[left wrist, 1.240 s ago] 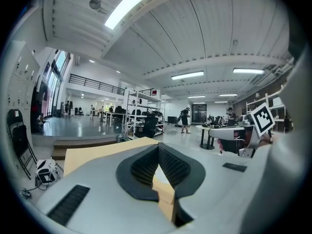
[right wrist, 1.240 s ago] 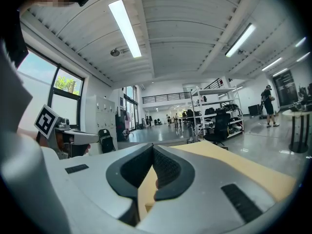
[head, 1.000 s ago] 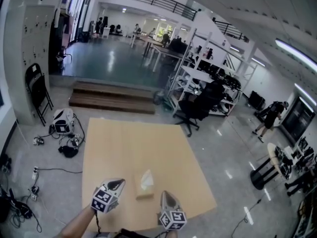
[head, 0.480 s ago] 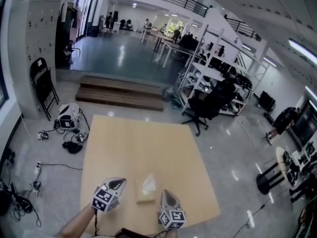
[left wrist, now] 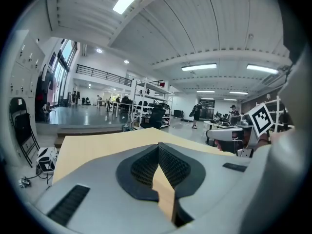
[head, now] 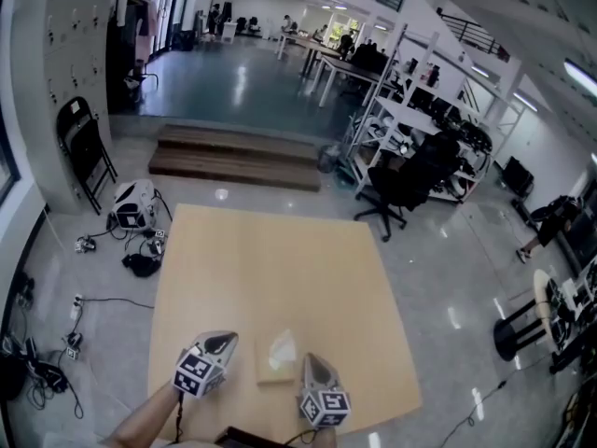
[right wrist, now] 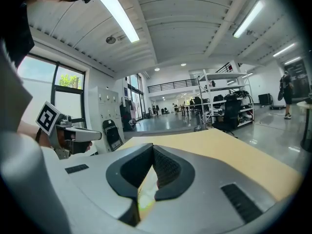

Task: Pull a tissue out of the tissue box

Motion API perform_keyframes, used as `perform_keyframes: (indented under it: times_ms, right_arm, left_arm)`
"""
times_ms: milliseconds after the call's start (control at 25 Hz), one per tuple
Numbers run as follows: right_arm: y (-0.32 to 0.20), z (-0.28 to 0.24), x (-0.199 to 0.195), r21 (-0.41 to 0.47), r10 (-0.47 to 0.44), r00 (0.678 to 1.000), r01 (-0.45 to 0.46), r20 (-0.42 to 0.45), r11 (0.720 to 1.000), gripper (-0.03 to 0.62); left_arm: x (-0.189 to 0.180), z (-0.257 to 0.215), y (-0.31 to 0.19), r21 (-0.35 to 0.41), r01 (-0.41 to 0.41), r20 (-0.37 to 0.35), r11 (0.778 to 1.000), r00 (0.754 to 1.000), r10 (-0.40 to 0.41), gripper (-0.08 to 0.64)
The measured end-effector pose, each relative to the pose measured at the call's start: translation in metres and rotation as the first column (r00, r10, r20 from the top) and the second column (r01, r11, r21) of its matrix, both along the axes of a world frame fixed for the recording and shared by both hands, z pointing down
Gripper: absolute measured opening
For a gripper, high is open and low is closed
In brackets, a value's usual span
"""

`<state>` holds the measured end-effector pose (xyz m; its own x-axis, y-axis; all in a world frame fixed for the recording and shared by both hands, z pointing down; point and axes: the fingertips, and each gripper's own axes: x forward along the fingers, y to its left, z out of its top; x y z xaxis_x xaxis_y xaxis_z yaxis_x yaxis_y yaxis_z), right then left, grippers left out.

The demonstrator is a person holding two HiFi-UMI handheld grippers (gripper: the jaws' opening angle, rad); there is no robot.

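A tan tissue box (head: 274,370) lies on the wooden table (head: 270,269) near its front edge, with a white tissue (head: 282,347) sticking up from its top. My left gripper (head: 221,344) is just left of the box, its jaws together and nothing between them. On the box's right is my right gripper (head: 312,363), also shut and empty. Neither touches the box. In the left gripper view the left gripper (left wrist: 158,149) points along the bare tabletop, as does the right gripper (right wrist: 152,150) in its own view. The box is outside both gripper views.
The table's front edge runs just behind the grippers. On the floor to the left lie cables and a white device (head: 133,205), with a black folding chair (head: 86,149) further back. A black office chair (head: 408,180) and a wooden step (head: 233,160) stand beyond the table.
The head view has shifted, so the table and box sit slightly lower and further right in the picture. Both grippers stay shut on either side of the box.
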<state>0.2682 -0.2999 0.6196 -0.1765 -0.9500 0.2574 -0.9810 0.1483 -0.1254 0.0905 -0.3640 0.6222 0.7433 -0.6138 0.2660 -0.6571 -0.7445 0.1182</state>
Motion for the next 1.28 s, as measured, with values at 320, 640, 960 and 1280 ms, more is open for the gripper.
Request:
perform_keyframes:
  times_ms: [320, 640, 960, 1280]
  right_arm:
    - [-0.010, 0.030, -0.002, -0.062, -0.029, 0.999, 0.030, 0.022, 0.998, 0.006]
    - [-0.014, 0.079, 0.002, -0.155, -0.042, 0.998, 0.048, 0.039, 0.987, 0.008]
    - [-0.021, 0.103, 0.004, -0.194, -0.047, 0.998, 0.056, 0.051, 0.979, 0.015]
    - [-0.028, 0.116, 0.008, -0.200, -0.059, 0.997, 0.067, 0.044, 0.977, 0.051]
  left_arm:
    - [0.004, 0.013, -0.004, -0.040, 0.010, 0.005, 0.999, 1.000, -0.010, 0.008]
    - [0.001, 0.018, -0.002, -0.061, 0.021, 0.018, 0.998, 1.000, -0.020, 0.008]
    - [-0.005, 0.018, -0.002, -0.063, 0.032, 0.037, 0.997, 0.999, -0.029, 0.008]
    - [-0.004, 0.023, -0.001, -0.071, 0.032, 0.041, 0.997, 0.999, -0.029, 0.008]
